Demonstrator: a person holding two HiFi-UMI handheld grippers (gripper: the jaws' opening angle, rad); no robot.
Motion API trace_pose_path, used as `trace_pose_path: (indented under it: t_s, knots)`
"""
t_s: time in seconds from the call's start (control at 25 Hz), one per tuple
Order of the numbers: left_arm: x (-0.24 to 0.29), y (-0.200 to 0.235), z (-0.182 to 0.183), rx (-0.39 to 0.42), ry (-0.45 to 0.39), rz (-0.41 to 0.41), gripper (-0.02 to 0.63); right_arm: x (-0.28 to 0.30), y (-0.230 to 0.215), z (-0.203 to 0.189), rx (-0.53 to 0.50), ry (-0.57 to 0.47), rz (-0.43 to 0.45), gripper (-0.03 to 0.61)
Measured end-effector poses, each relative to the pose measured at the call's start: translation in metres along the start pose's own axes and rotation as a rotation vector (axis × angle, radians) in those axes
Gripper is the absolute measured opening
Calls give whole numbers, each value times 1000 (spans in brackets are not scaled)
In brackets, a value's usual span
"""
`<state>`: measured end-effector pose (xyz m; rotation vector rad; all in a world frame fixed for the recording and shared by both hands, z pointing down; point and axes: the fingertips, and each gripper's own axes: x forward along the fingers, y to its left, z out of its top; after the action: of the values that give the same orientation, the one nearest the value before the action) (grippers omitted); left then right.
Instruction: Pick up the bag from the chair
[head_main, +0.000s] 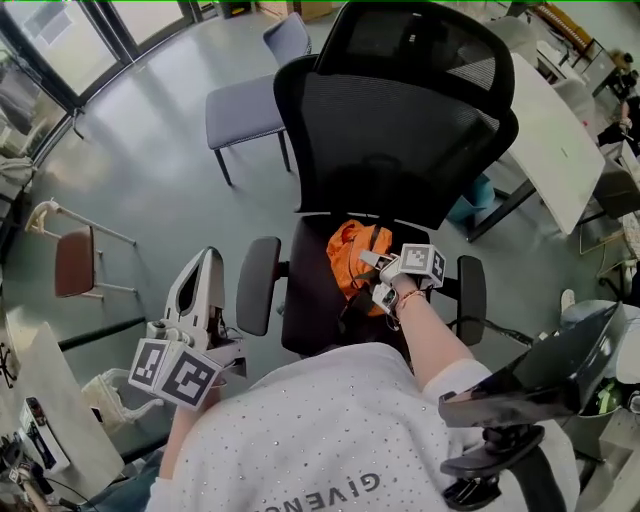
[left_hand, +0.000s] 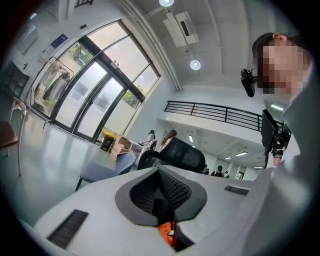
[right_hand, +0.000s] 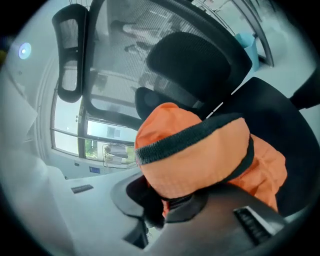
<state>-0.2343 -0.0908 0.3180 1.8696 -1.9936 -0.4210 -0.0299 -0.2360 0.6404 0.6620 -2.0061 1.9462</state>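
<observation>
An orange bag (head_main: 352, 252) with black trim lies on the seat of a black mesh office chair (head_main: 400, 130). My right gripper (head_main: 373, 278) reaches over the seat's front and is shut on the bag's fabric. In the right gripper view the bag (right_hand: 200, 155) bulges just past the right gripper (right_hand: 165, 205), with the chair's seat (right_hand: 280, 115) behind it. My left gripper (head_main: 207, 262) hangs left of the chair, apart from the bag and pointing away. In the left gripper view the left gripper (left_hand: 160, 200) has its jaws together on nothing, and the chair (left_hand: 182, 155) shows beyond them.
The chair's armrests (head_main: 258, 285) (head_main: 470, 298) flank the seat. A grey-blue chair (head_main: 245, 110) stands behind on the left, and a brown stool (head_main: 75, 262) sits at far left. A white table (head_main: 555, 130) is at right. Another black chair (head_main: 540, 380) is near my right elbow.
</observation>
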Motion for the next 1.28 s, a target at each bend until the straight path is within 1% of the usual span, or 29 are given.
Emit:
trace_pose_path:
  t_s: [0.24,0.4,0.64,0.88,1.0,1.28]
  knots:
    - [-4,-11,12,-5,-35,-17,0,-19,36,16,28,-93,101,29]
    - [-8,-20,17,2,-48,-27,0,-33,57,34,54,-169,180,29]
    - [-12,-26,26,7,-68,-22,0,-44,95,50,101,-238,310,29]
    - [-15,-29,33,16,-87,-24,0,-50,127,61,114,-295,395,29]
    - [-16,-31,30,16,-91,-26,0,-57,152,59,98,-303,459,29]
    - [-16,-37,26,4,-104,-45,0,-82,221,55,17,-321,619,29]
